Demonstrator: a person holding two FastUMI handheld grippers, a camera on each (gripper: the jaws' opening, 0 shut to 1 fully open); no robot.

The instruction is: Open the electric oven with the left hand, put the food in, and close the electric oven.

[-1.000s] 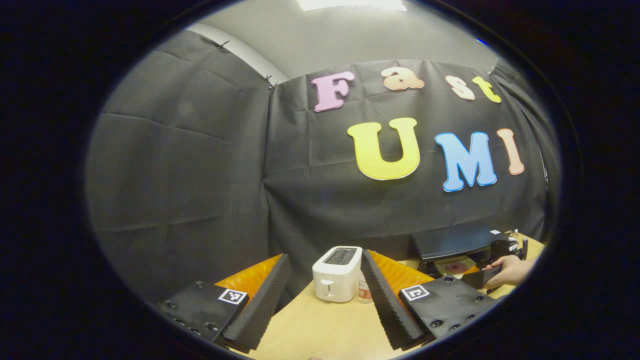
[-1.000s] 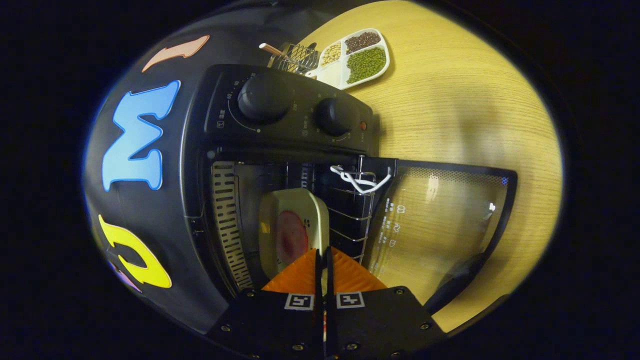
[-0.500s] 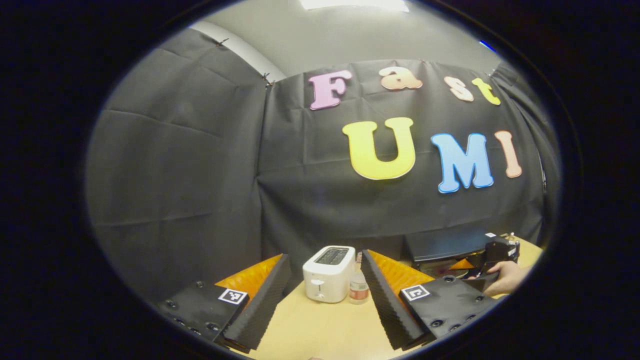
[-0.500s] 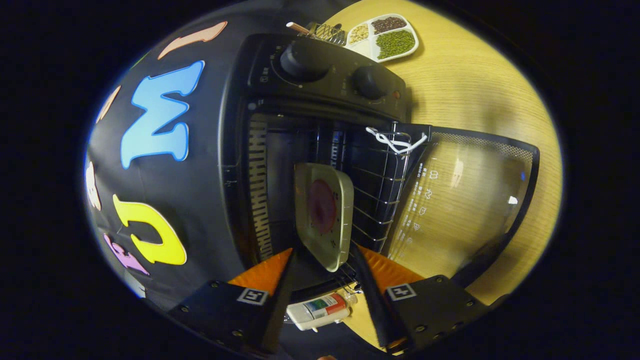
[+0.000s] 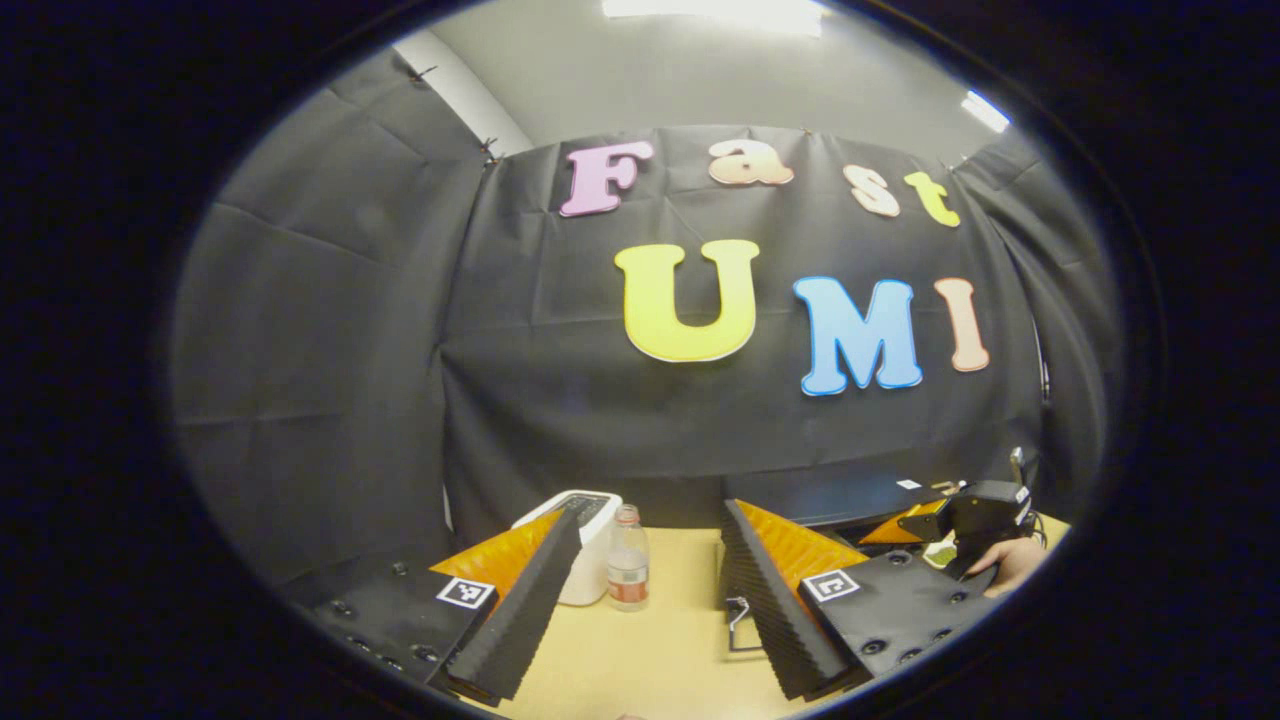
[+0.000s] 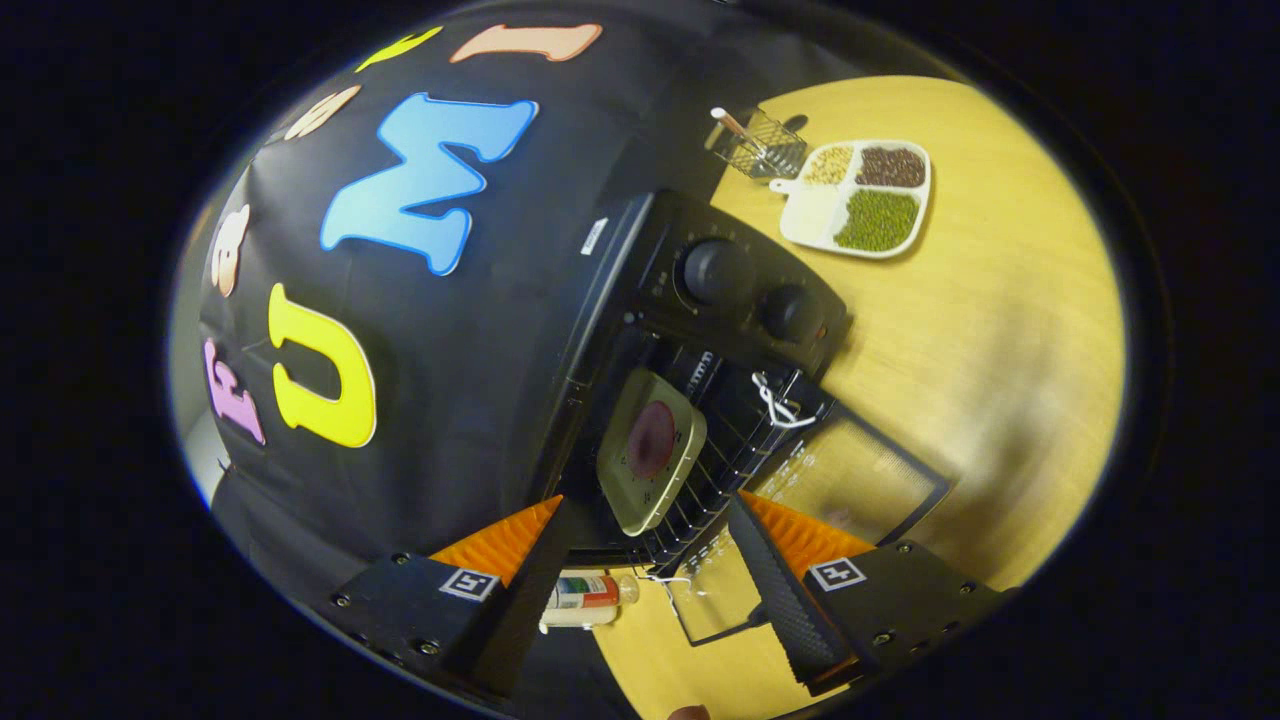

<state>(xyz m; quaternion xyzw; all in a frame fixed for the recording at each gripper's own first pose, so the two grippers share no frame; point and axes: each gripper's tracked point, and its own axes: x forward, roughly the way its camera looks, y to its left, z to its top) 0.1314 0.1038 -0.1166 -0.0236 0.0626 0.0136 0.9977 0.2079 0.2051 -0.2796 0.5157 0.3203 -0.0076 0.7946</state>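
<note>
Now plate [image 6: 650, 450] inside oven [image 6: 740, 300], door [image 6: 850, 485] down.

black claw [image 5: 640, 600] bodies, orange ribbed fingers [image 5: 790, 545], square tags, screws

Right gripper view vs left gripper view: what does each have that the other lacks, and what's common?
Right gripper view: plate of food on the rack inside the oven, its open door, bean tray, wire basket. Left gripper view: white toaster, a person's hand. Both: oven, bottle, table.
</note>
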